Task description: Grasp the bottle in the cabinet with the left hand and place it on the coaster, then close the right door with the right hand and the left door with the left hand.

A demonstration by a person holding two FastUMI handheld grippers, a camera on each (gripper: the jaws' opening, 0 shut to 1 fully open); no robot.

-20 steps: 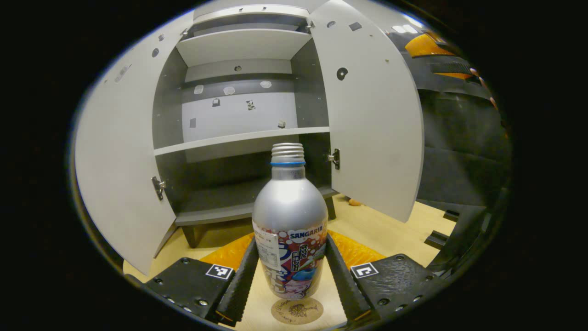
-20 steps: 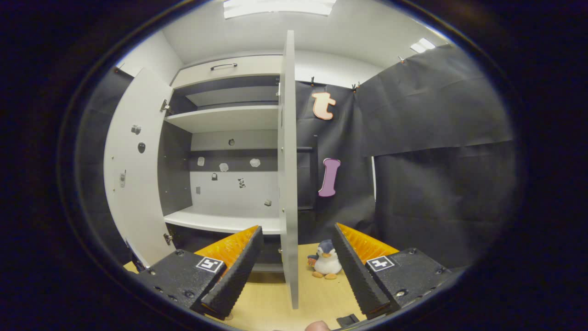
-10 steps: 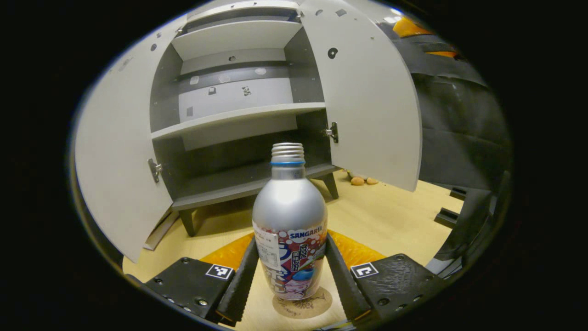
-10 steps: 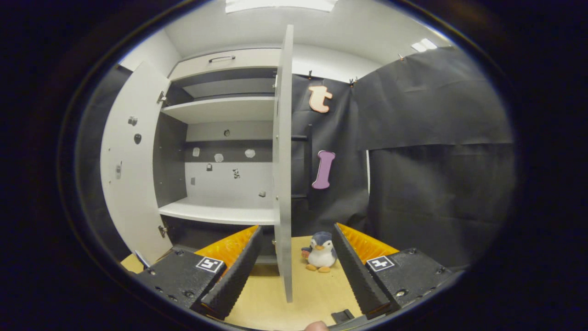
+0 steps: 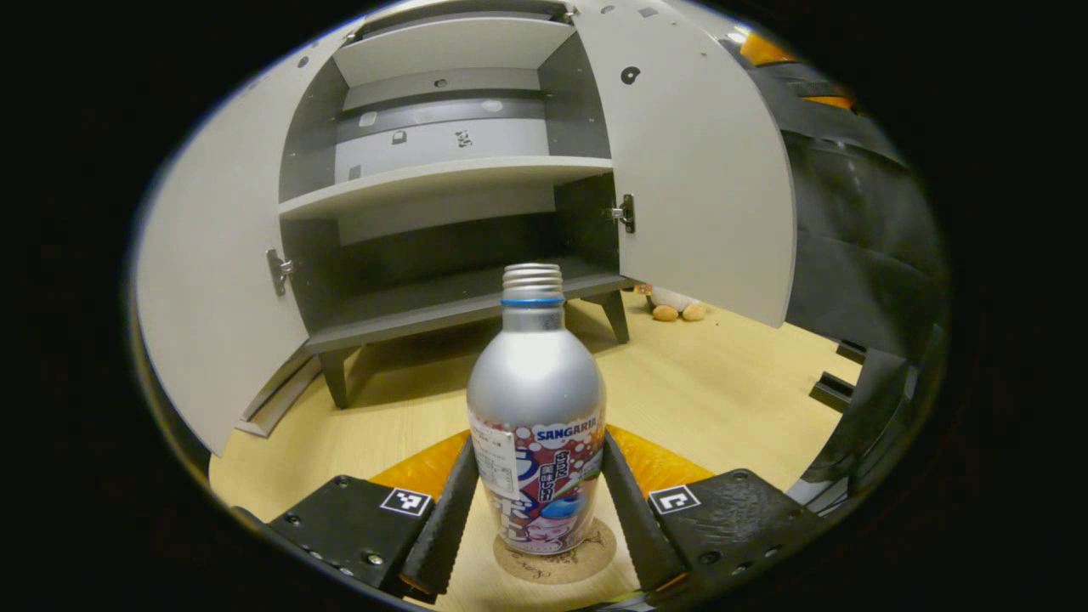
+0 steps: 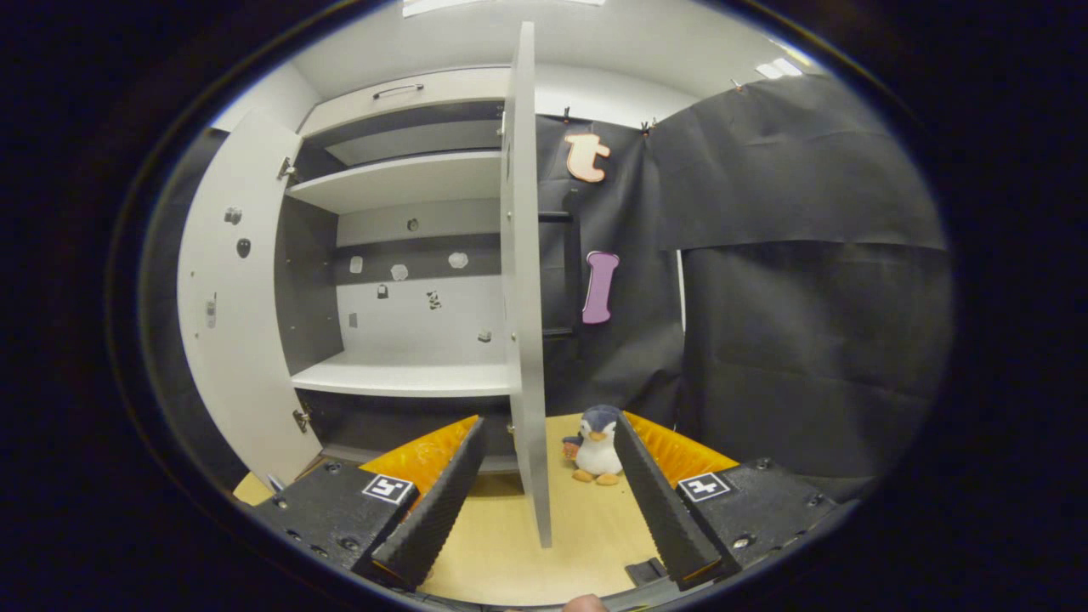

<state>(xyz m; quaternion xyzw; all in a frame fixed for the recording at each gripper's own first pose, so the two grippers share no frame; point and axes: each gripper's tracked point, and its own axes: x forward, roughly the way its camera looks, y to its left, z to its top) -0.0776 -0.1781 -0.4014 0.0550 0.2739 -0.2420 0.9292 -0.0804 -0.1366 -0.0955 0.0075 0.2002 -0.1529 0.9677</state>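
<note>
The left tongs [image 5: 537,501] pinch the bottle [image 5: 535,425], one finger pressed on each side of its painted part. The bottle stands straight up, its long way pointing to 12 o'clock in the left gripper view. Its bottom sits right over the round coaster [image 5: 557,557] on the counter [image 5: 722,391]. I cannot tell if it touches yet. I think the next move is to set it down and let go.

The bottle is shiny silver on top, with a ridged neck, a blue ring and a bright picture label lower down.

The right tongs [image 6: 544,501] are spread wide and hold nothing. The right door [image 6: 523,280] stands edge-on between the fingers, toward 12 o'clock, so the right hand is the near one for it. The left door [image 5: 212,280] hangs open at 9 o'clock of the bottle.
</note>
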